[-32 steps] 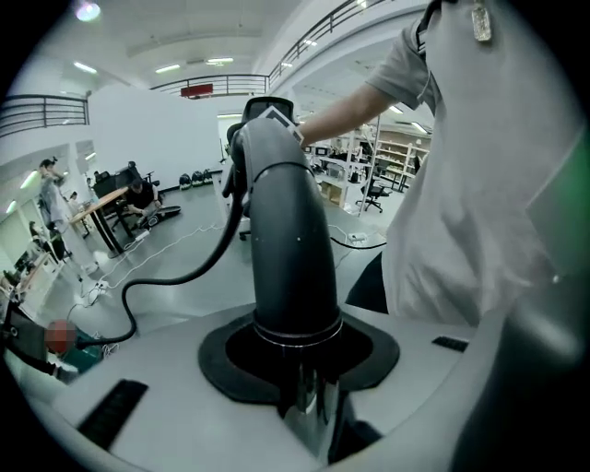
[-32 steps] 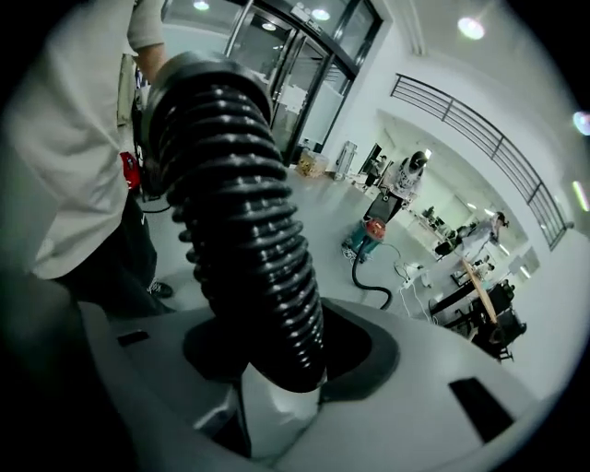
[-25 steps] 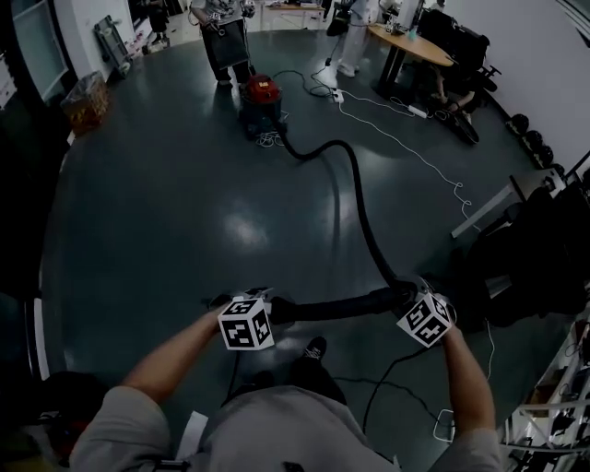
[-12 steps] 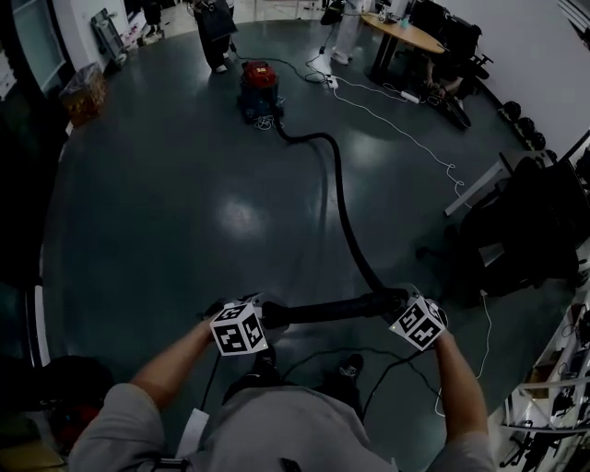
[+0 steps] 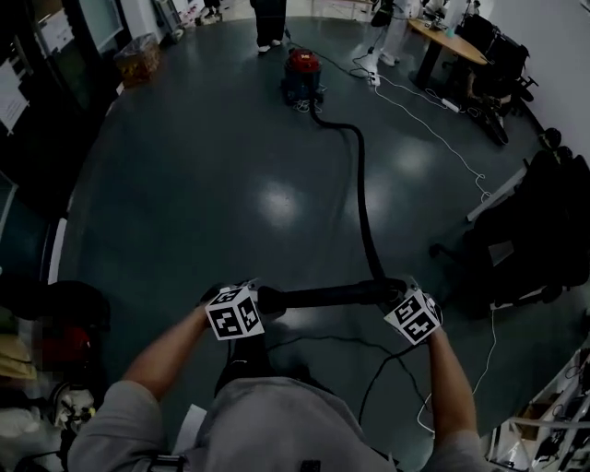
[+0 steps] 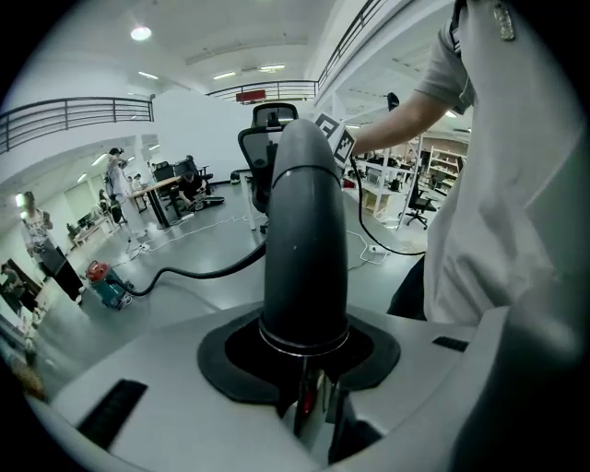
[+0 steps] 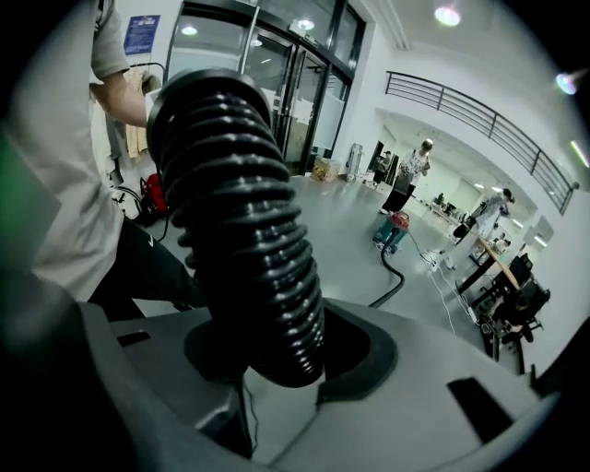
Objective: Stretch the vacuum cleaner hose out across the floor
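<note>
1. Pinched the smooth grey end of the hose in the left tongs, jaws pressed tight against its sides.
2. Clamped the ribbed black stretch of the same hose in the right tongs, further along toward the vacuum cleaner.
3. Held the part between the two tongs roughly level above the floor, well apart from the vacuum cleaner.
4. Dropped from the right tongs to the dark floor and ran in a long, gently curving line to the near side of the vacuum cleaner.
5. Stood red-topped on the floor, with a person's legs just beyond the vacuum cleaner and a wooden table off to its right in the head view.
</note>
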The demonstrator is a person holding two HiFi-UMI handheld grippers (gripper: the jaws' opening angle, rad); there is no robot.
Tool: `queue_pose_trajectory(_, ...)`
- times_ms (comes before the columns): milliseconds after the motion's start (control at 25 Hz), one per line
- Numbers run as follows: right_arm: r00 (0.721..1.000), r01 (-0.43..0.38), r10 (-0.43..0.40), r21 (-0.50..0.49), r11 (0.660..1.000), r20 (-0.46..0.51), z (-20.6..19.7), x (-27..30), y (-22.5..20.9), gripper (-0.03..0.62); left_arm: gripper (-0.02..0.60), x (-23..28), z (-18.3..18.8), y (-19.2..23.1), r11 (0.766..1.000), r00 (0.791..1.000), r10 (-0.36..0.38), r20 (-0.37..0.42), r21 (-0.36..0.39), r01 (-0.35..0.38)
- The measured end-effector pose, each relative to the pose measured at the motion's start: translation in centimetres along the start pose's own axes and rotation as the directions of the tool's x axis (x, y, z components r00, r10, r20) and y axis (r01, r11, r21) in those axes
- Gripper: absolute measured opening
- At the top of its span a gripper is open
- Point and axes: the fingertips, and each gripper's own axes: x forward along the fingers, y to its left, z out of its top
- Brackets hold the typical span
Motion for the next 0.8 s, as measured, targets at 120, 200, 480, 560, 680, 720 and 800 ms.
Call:
queue_pose_trajectory(120, 1.000, -0.022, 0.023, -0.025, 0.999, 0.018, -1.0, -1.2, 2.3, 0.172, 0.129, -0.1, -0.1, -3.5, 0.998, 0.999, 0.045, -0.027, -0.030, -0.046)
queue_pose_trajectory(200, 0.999, -0.037, 0.038, -0.030, 0.999, 0.025, -0.7, -1.9, 4.2, 0.172, 0.129, -1.1, -0.6, -5.6, 0.997, 0.998, 0.060, -0.031, -0.053, -0.062)
queue_pose_trajectory(480, 0.993, -0.116, 0.118, -0.066, 0.991, 0.017, -1.6, -3.6, 11.5, 0.172, 0.129, -3.1, -2.7, -13.2, 0.990, 0.996, 0.083, -0.042, -0.113, -0.088)
queue_pose_trajectory(560, 0.990, -0.138, 0.138, -0.066, 0.988, 0.002, -2.1, -3.8, 13.7, 0.172, 0.129, -3.6, -3.4, -15.2, 0.986, 0.994, 0.102, -0.042, -0.126, -0.107)
queue_pose_trajectory(680, 0.987, -0.156, 0.153, -0.093, 0.983, -0.041, -2.9, -4.3, 17.8, 0.172, 0.129, -4.8, -4.7, -18.8, 0.980, 0.990, 0.138, -0.021, -0.144, -0.140)
queue_pose_trajectory(720, 0.987, -0.156, 0.151, -0.109, 0.982, -0.052, -3.0, -4.5, 19.1, 0.172, 0.129, -5.2, -5.1, -20.0, 0.976, 0.988, 0.155, -0.007, -0.152, -0.154)
queue_pose_trajectory(800, 0.986, -0.155, 0.148, -0.104, 0.982, -0.072, -3.3, -4.8, 21.3, 0.172, 0.129, -6.5, -5.7, -22.0, 0.968, 0.982, 0.188, 0.018, -0.170, -0.183)
